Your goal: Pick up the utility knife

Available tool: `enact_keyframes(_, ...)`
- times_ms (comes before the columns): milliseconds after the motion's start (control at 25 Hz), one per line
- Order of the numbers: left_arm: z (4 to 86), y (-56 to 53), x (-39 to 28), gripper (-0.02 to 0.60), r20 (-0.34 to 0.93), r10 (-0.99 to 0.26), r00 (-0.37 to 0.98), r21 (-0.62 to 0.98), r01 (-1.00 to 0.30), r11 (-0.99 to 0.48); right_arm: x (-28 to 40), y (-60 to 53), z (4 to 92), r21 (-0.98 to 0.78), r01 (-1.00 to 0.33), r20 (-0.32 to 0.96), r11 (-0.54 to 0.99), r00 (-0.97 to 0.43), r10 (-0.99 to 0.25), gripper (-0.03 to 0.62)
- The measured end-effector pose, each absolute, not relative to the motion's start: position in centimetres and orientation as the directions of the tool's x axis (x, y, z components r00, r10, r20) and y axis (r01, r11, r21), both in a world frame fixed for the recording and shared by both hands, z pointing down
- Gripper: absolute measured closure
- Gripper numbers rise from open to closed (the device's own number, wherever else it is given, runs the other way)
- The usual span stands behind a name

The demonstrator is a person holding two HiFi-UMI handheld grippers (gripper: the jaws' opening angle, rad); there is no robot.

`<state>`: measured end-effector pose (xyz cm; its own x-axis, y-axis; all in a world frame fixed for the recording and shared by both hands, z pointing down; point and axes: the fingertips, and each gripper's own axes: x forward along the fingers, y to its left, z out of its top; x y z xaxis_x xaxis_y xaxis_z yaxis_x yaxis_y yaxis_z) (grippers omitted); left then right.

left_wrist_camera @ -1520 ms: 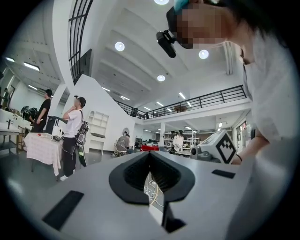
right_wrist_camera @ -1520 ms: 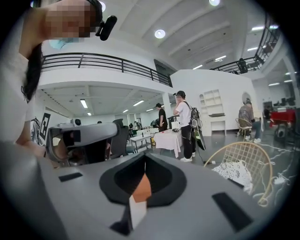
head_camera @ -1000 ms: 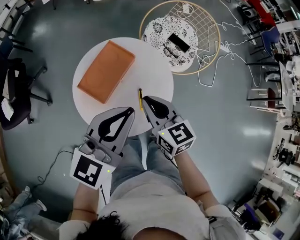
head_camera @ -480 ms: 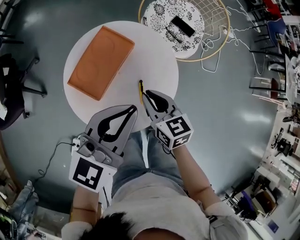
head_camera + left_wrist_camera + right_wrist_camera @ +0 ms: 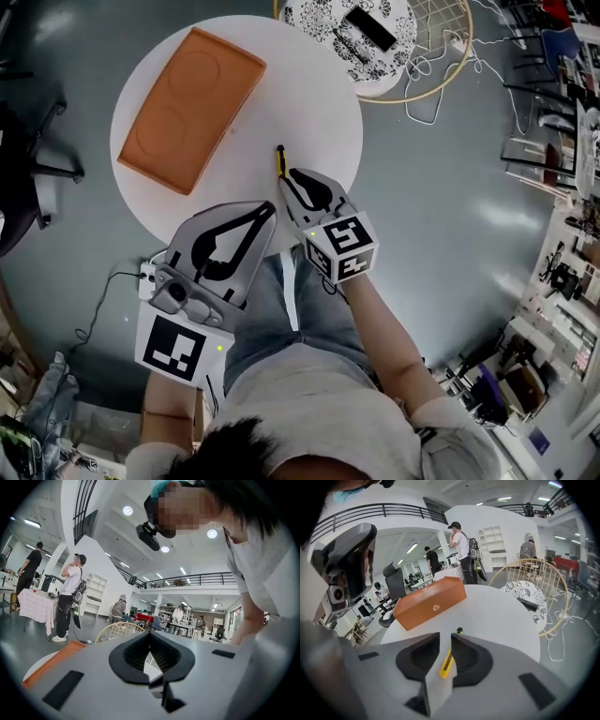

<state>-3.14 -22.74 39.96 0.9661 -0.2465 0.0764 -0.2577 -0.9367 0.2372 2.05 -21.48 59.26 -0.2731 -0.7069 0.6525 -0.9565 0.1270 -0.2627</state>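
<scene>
The right gripper (image 5: 446,635) has its jaws drawn in to a narrow slot, pinching the utility knife (image 5: 447,660). The yellow body runs back between the two black pads and the dark tip pokes out just past the fingertips, low over the round white table (image 5: 309,94). The knife lies roughly in line with the jaws, slanting a little across the slot. Further ahead of that gripper and off to its left, an orange tray (image 5: 187,108) sits on the table, well apart from the knife. The left gripper (image 5: 270,208) hangs just beside the right one, at its left and a little behind its tips, over the near edge of the table. Its jaws are pressed together at the tips with nothing between them, only the hollow between the pads showing
</scene>
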Motion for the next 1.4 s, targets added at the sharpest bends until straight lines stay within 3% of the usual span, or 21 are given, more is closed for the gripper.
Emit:
enact_keyframes(640, 41.7, -24.4, -4.6, 0.571, 0.088, -0.292, 0.952, 0.254, -0.305, -0.918, 2.2, -21.3, 63.5, -0.198, -0.977, 0.766, 0.078, -0.204, -0.609, 0.51)
enact_keyframes(1040, 42.0, -24.7, -4.9, 0.571, 0.091, -0.306, 0.948, 0.249, -0.32, -0.914, 1.6, -21.4, 63.9, 0.005, -0.992, 0.818, 0.129, -0.07, -0.57, 0.536)
enact_keyframes(1400, 41.5, -24.1, -5.3, 0.571, 0.102, -0.324, 0.941, 0.234, -0.339, -0.911, 1.7, -21.3, 63.0, -0.049, -0.992, 0.785, 0.112, -0.108, -0.611, 0.548)
